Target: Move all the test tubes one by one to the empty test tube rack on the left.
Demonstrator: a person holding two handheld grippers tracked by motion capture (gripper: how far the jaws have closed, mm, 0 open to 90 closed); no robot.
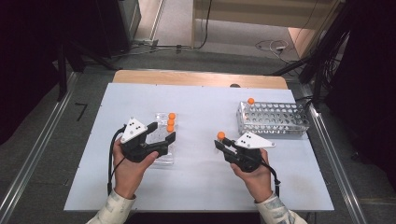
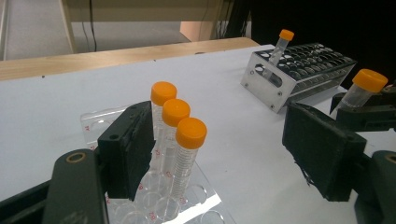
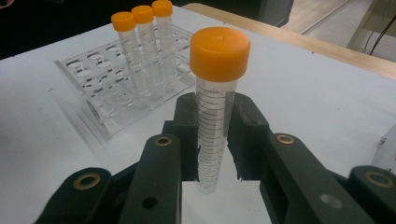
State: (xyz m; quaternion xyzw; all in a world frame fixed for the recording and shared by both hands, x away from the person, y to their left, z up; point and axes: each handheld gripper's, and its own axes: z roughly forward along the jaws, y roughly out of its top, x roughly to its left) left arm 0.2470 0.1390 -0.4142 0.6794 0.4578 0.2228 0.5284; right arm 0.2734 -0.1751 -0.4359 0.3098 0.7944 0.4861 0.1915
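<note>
An orange-capped centrifuge tube [image 3: 215, 116] stands upright between the jaws of the right gripper [image 1: 223, 144], pinched at mid-body with its cap well above the pads, over bare white tabletop [image 1: 201, 182] in the space between two racks. The tube is clear, with printed graduation lines down its side, and its tapered end shows below the jaws in the right gripper view. To the person's left, a clear acrylic rack [image 1: 164, 140] holds three more orange-capped tubes [image 2: 175, 135] in a close row, all upright. The left gripper [image 1: 161, 135] hovers at this rack with its jaws spread, one pad just beside the row of tubes and the other well apart over the table; nothing is held between them. Farther off on the person's right sits a metal rack [image 1: 275, 122] of many round holes, with a single orange-capped tube [image 1: 250, 102] leaning in a corner hole. A strip of wooden table edge [image 1: 201, 77] shows beyond the white top.
</note>
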